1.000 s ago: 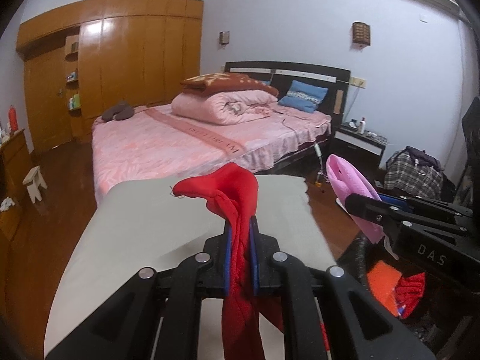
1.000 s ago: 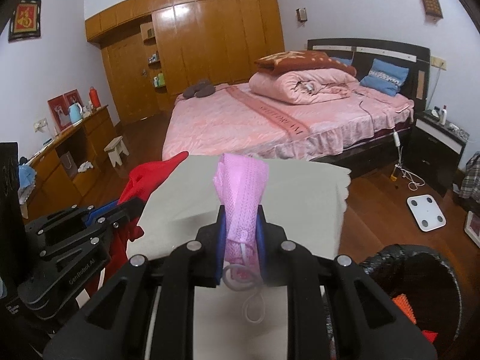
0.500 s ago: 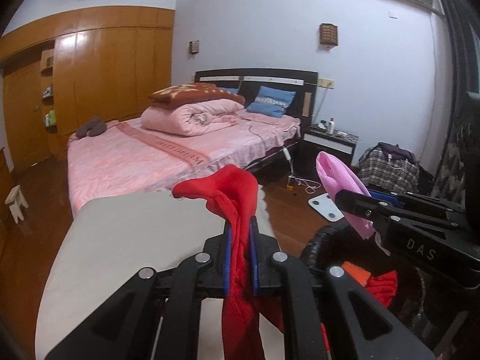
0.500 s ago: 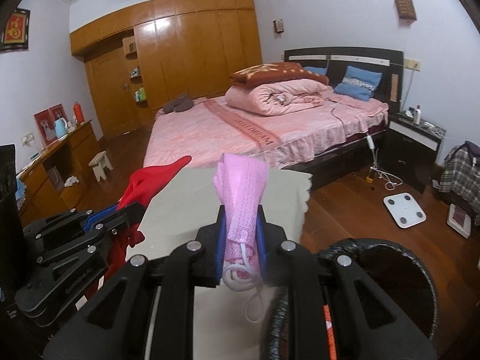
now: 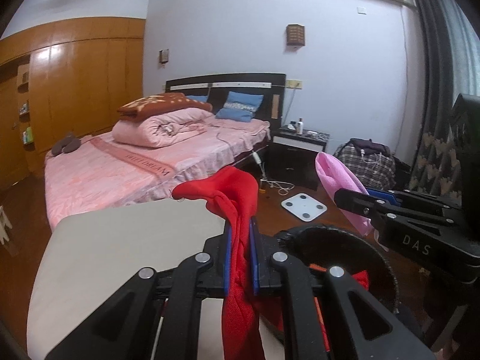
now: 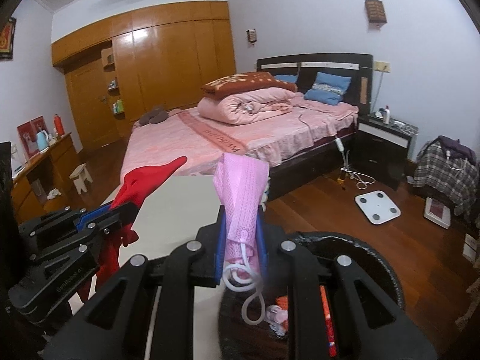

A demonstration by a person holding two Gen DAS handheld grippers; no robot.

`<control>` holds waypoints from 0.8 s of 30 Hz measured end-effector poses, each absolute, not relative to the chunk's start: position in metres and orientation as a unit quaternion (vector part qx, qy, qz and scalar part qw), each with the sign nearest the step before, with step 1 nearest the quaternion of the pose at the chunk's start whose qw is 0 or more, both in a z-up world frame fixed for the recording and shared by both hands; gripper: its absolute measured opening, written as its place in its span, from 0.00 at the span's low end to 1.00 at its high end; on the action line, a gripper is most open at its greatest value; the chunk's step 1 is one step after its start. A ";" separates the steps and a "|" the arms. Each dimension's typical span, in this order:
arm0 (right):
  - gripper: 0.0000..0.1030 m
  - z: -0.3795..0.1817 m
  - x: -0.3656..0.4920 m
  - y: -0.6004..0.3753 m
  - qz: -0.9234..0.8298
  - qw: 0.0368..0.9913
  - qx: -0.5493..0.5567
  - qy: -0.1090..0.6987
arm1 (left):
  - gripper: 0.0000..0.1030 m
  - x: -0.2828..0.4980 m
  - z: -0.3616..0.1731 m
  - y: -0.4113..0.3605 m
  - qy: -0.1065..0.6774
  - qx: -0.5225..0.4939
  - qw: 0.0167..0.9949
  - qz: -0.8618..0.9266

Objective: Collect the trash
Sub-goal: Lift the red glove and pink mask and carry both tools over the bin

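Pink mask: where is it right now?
The pink mask is clamped in the right gripper, beside the table and just above the black bin.

A: What do the hand-held tools look like?

B: The left gripper (image 5: 240, 237) is matte black plastic, with angular linkage arms, round silver screws at the pivots and blue pads lining its fingers.

A: And the other?

B: The right gripper (image 6: 241, 231) has the same build; white letters "DAS" mark its side.
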State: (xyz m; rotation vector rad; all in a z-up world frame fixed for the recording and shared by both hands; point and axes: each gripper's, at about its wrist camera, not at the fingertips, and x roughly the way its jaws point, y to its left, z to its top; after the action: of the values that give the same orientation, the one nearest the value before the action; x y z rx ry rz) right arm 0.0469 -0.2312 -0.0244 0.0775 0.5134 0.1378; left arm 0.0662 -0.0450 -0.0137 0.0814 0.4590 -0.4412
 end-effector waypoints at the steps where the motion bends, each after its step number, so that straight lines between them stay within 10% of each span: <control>1: 0.17 -0.025 0.044 -0.237 0.063 0.965 0.039 0.253 | 0.10 0.065 -0.013 -0.049 0.225 0.042 0.948 -0.221; 24: 0.17 -0.053 0.014 -0.322 -0.028 0.961 0.061 0.267 | 0.10 0.064 -0.030 -0.144 0.226 0.075 0.919 -0.315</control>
State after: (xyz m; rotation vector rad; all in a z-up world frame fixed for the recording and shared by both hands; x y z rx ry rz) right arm 0.0138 -0.3223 -0.0533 0.1241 0.5416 -0.0573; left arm 0.0643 -0.1435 -0.0297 0.1543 0.4641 -0.6475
